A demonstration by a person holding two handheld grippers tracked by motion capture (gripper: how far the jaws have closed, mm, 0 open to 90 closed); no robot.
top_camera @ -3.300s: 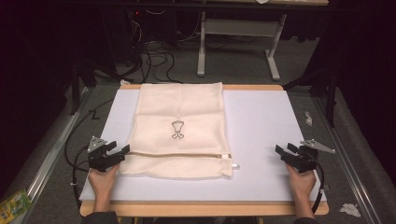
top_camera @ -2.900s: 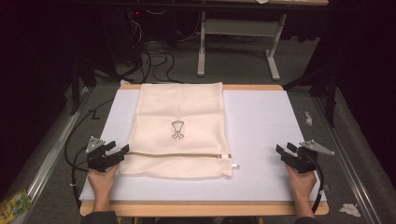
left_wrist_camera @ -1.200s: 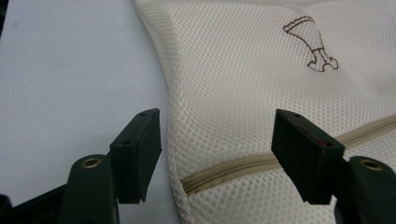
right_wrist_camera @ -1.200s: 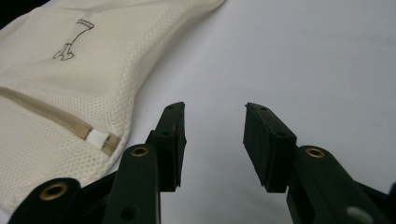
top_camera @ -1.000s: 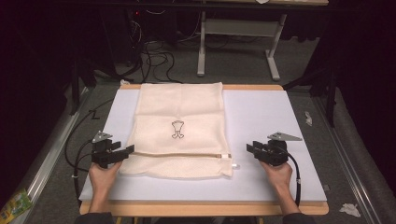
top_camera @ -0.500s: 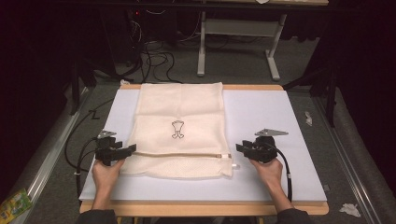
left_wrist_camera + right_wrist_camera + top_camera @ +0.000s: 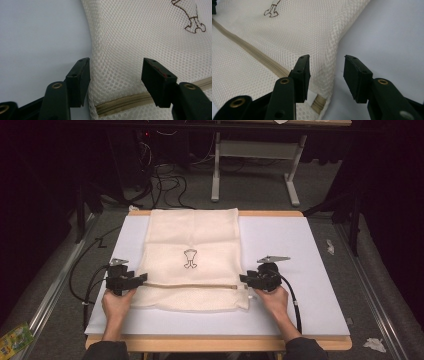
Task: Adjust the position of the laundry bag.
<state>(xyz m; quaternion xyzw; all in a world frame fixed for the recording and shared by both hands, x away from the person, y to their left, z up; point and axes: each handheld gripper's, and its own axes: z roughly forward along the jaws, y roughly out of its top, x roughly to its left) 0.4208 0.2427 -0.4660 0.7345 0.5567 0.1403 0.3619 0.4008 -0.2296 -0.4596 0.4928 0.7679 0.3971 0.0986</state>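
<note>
Since the earlier frame both hands have slid inward: the left gripper (image 7: pixel 141 278) and right gripper (image 7: pixel 244 279) now sit at opposite side edges of the one mesh bag (image 7: pixel 192 240), flat on the white table mat (image 7: pixel 280 240). Left jaws have just been closing, right opening; both are open, straddling the bag's edges, pads not pressing. Risk: thin mesh slips out or one layer gets pinched; count one bag, one zipper (image 7: pixel 192 286), two grippers.

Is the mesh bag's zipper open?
No, the zipper runs closed across the mesh bag, no gap in the high view.
</note>
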